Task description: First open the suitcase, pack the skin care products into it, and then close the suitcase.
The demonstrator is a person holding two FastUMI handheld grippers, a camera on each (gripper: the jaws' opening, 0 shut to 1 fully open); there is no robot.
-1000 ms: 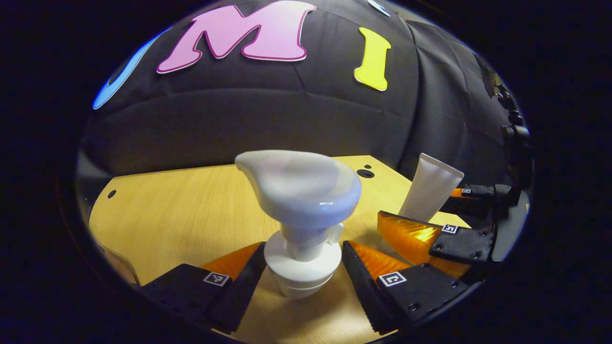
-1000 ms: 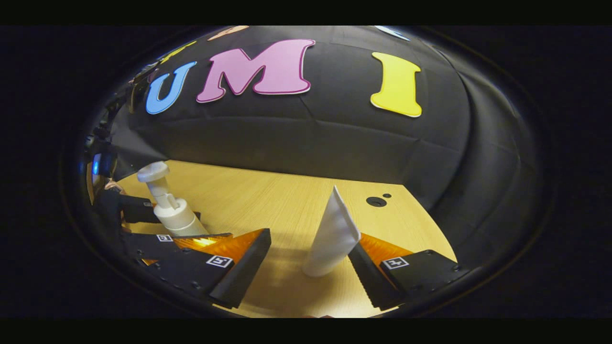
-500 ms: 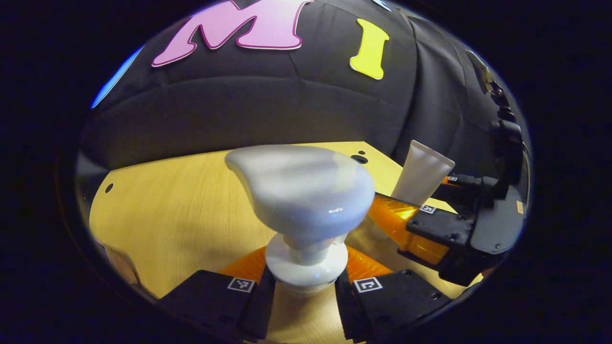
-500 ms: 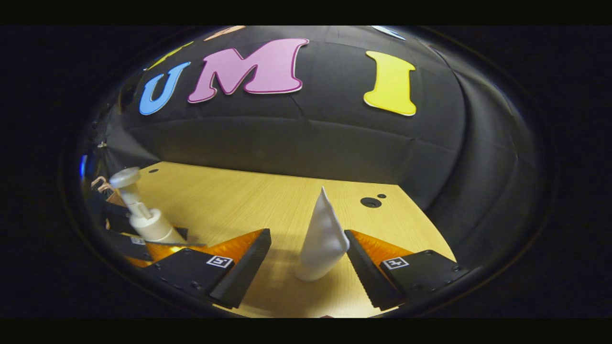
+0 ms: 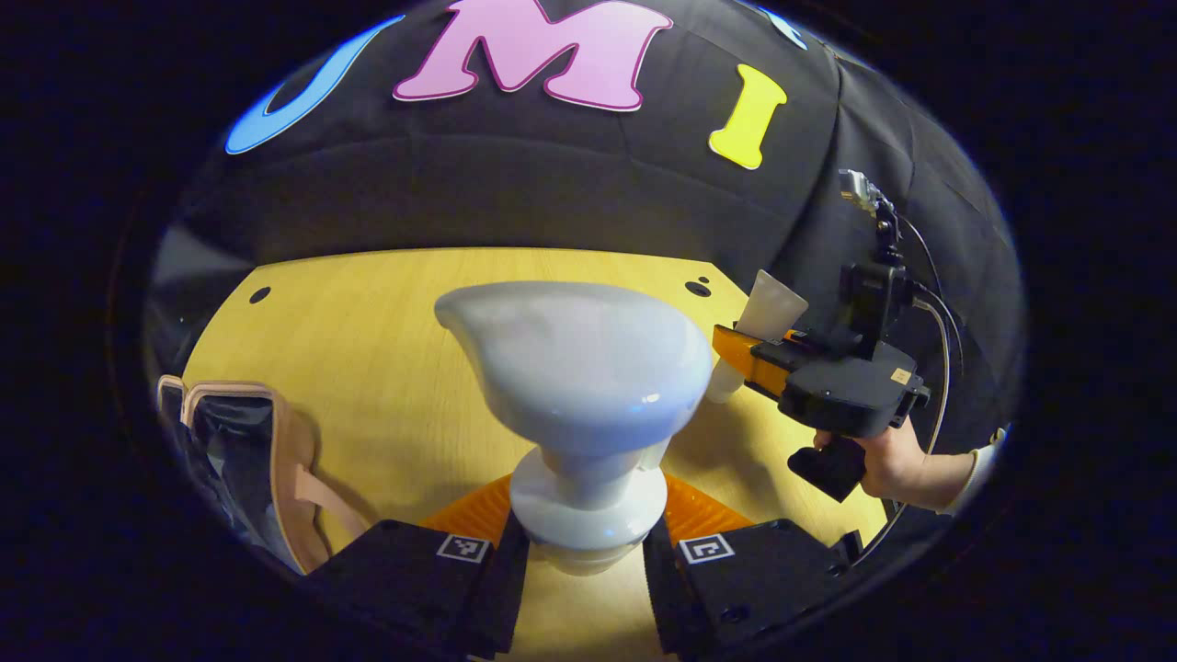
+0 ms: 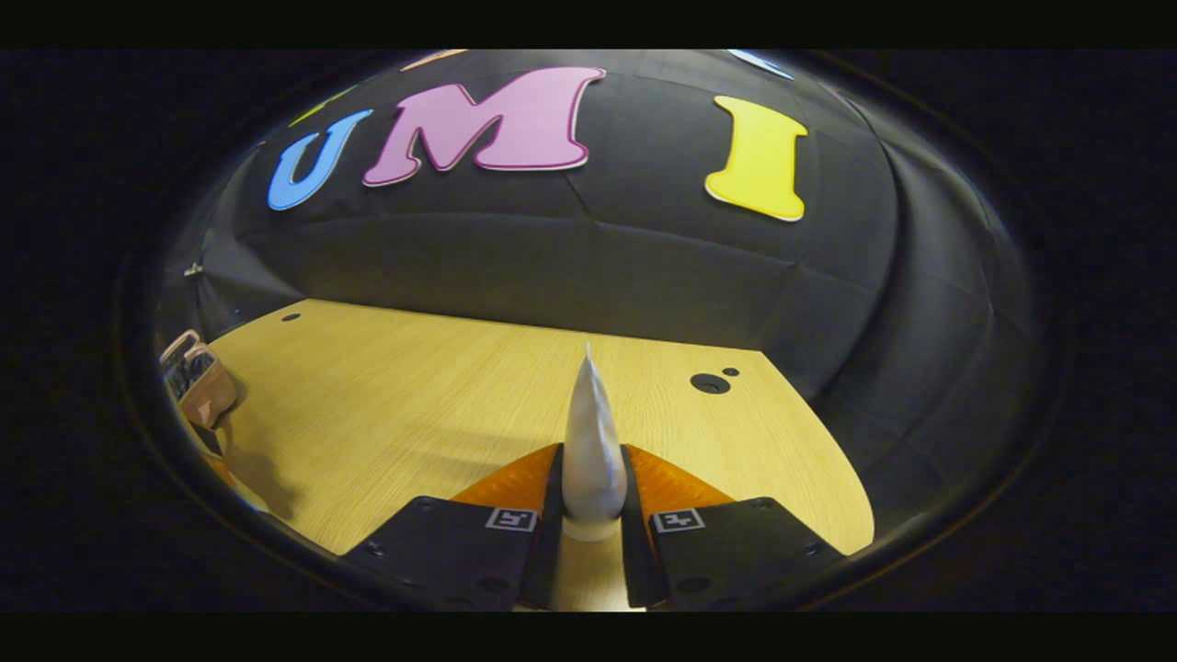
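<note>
Two products are gripped above the bench (image 6: 414, 405): the left gripper (image 5: 585, 561) has its jaws clamped on the upright pump bottle (image 5: 579, 405), nozzle pointing left; the right gripper (image 6: 593, 533) pinches the white tube (image 6: 591, 450) (crimped end up). The left gripper view shows the open suitcase (image 5: 248, 460) at its left and a hand (image 5: 887, 455).

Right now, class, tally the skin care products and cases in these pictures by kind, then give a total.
Pump bottle: 1, held in the left gripper
Squeeze tube: 1, held in the right gripper
Suitcase: 1, lying open on the table
Total: 3
</note>
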